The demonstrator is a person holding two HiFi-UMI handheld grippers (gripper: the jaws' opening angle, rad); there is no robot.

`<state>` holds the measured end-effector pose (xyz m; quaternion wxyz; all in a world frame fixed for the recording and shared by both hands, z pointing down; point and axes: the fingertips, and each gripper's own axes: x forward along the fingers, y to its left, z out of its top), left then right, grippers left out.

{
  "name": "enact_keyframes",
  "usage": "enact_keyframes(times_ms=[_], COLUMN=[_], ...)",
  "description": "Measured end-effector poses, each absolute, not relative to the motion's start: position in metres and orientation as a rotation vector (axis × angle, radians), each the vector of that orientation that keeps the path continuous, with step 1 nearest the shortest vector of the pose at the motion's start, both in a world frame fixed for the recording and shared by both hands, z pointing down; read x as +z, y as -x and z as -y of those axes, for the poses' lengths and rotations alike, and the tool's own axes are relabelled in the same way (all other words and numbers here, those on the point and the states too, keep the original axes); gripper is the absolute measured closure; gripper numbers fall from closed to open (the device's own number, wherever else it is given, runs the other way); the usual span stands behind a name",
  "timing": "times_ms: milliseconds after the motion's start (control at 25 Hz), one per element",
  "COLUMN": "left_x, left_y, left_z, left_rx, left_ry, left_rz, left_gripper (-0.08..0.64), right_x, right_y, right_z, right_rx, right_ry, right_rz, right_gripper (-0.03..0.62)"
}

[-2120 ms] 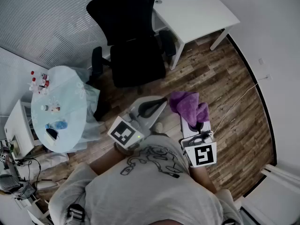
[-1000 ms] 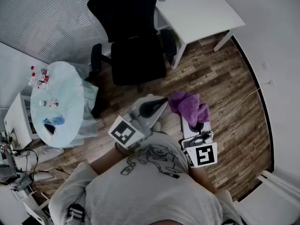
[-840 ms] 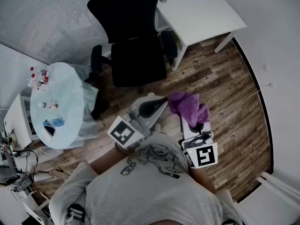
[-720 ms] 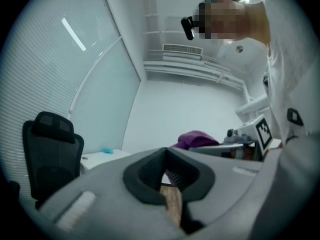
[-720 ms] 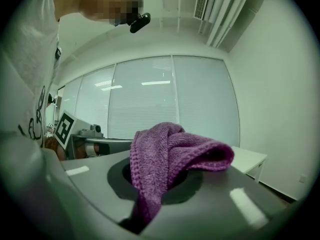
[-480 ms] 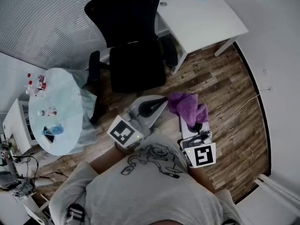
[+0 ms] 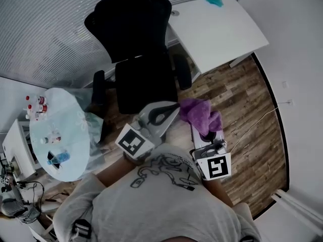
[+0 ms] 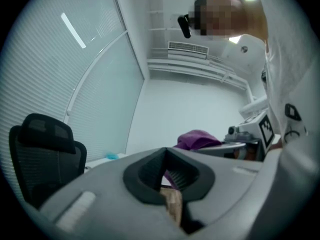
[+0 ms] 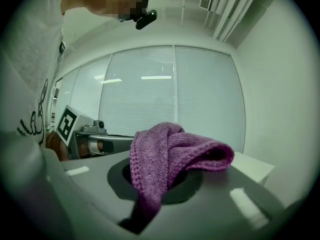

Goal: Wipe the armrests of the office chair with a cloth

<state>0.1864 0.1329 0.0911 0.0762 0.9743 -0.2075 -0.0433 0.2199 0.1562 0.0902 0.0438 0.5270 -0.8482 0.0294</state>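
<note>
Above a wood-plank floor (image 7: 242, 110), the head view is showing the black mesh office chair (image 7: 144, 49) ahead, its padded armrests (image 7: 182, 70) well apart from both grippers. The left gripper view is showing the left gripper (image 8: 167, 176) closed on nothing. In the right gripper view, the right gripper (image 9: 160, 184) is pinching the purple knitted cloth (image 9: 172, 151), flopping limp; soft and light, it probably needs bunching.

Head view looks steeply down from above the person (image 7: 156, 200) onto office chair (image 7: 144, 49). 2 gripper views sit close, facing upward. All 3 share purple cloth (image 9: 170, 154).
</note>
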Motion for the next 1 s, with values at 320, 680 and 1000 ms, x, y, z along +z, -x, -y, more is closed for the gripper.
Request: enact_keyframes(times_ms=[320,680,1000], left_x=[0.085,0.094,0.108], left_y=[-0.175,-0.159,-0.174], left_z=[-0.054,-0.019,-0.013], left_rx=[-0.147,-0.127,-0.084], left_ry=[-2.939,-2.928,-2.893], left_rz=[0.617,0.643,0.641], left_gripper=[0.56,0.56,0.56], right_x=[0.085,0.093,0.111], right_y=[-0.206,-0.197,-0.217], right_z=[-0.08,-0.043,-0.039], right_rx=[0.074,0.083,0.132], right_ry=[-1.606,-1.606,-1.573], right_rz=[2.591,2.587,2.524], right_gripper=[0.563,0.563,0.563])
